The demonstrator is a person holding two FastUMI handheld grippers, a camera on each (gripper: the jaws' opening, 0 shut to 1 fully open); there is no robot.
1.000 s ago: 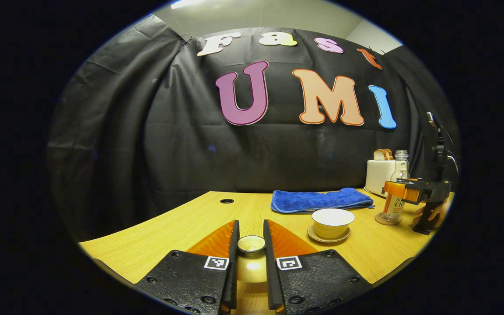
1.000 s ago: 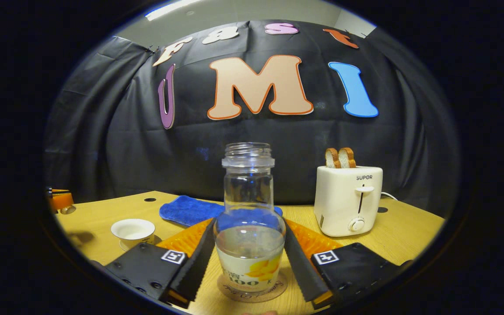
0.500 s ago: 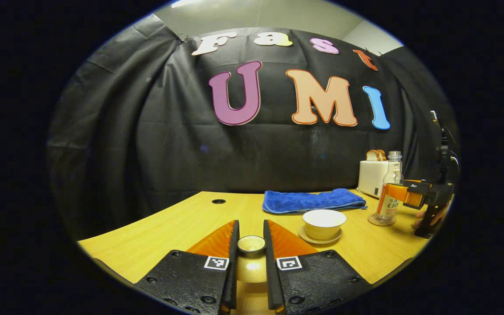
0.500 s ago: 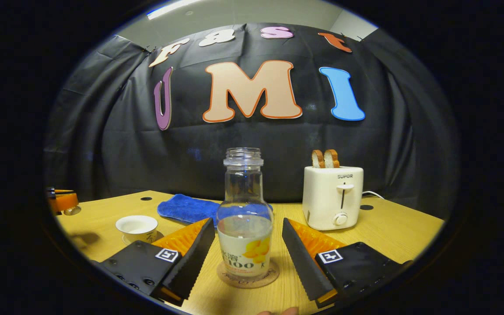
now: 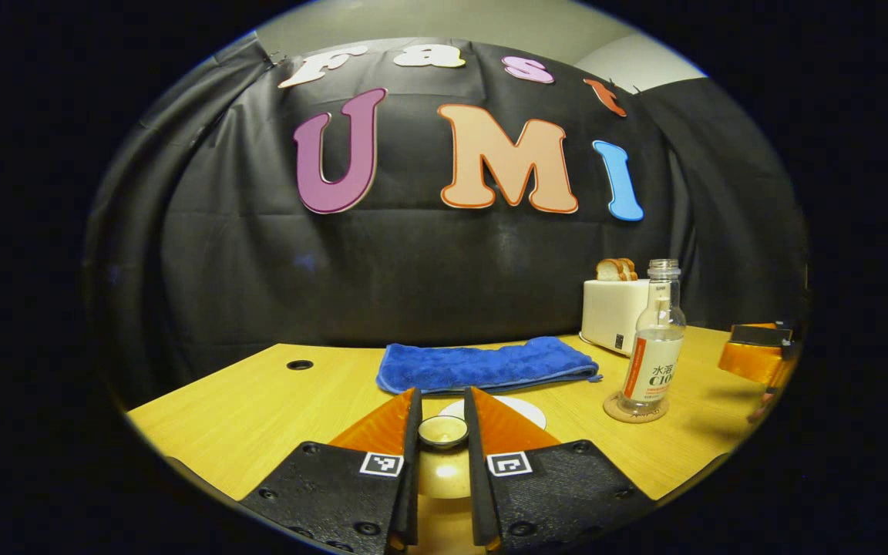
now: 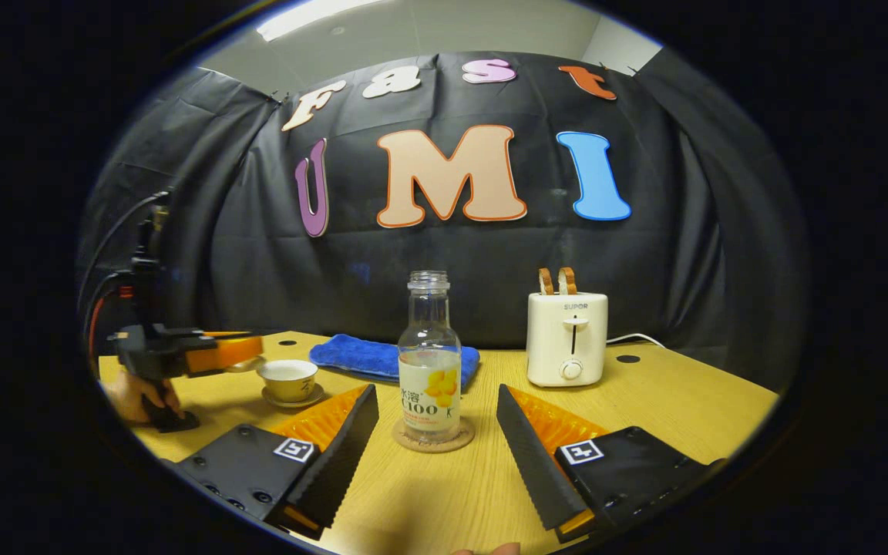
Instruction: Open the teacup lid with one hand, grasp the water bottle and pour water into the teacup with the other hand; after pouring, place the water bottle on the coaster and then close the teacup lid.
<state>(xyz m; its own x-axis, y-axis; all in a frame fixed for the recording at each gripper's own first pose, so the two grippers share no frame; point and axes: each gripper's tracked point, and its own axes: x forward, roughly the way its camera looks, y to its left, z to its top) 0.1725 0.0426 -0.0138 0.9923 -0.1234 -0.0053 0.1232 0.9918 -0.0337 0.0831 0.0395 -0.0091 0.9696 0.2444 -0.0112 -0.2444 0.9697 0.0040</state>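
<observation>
Wooden table point(image 6: 644, 393) spread wide across both views. On it, at about 1 o'clock in the right gripper view, a white toaster point(image 6: 566, 339) with two bread slices point(image 6: 556, 280) poking up (cord trailing off at its 3 o'clock side). At 11 o'clock of that view, a folded blue towel point(image 6: 359, 356) lying flat toward the back of the table, partly behind the bottle.

Dead centre, at 12 o'clock from the right gripper point(image 6: 438, 443): water bottle point(image 6: 429, 362), upright, uncapped, part full, standing on the round coaster point(image 6: 434, 436). Right gripper spread wide, fingers apart and well clear of the bottle on either side, touching nothing, released.

Out at 9 o'clock in the right gripper view: the left gripper point(image 6: 242, 353), held by a hand point(image 6: 136, 395), reaching level over the table toward the teacup point(image 6: 287, 378). Teacup on its saucer point(image 6: 292, 400), open on top, tip of the left gripper just beside or above its rim (cannot tell which).

Over to the left gripper view: left gripper point(image 5: 442, 439) clenched on the small lid point(image 5: 442, 432), both fingers pressing its knob, held at 6 o'clock. White rim of the teacup peeking out just behind the fingers at 12 o'clock from the lid. Towel beyond that, bottle on coaster at 3 o'clock, toaster behind it, edge of the right gripper at the far 3 o'clock margin.
</observation>
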